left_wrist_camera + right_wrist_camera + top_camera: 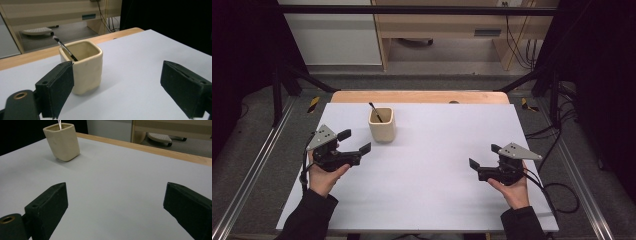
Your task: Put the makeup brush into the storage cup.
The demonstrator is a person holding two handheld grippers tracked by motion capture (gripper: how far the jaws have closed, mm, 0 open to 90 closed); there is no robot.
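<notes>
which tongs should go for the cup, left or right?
Left, probably. The left tongs are open and hover right beside the cup. The right tongs, also open, sit across the table.

A cream cup [382, 125] stands on the white table [427, 180], seemingly alone.

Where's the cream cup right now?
In the high view, the cream square ceramic cup stands on the white table's far left, just beyond the left tool.
</notes>
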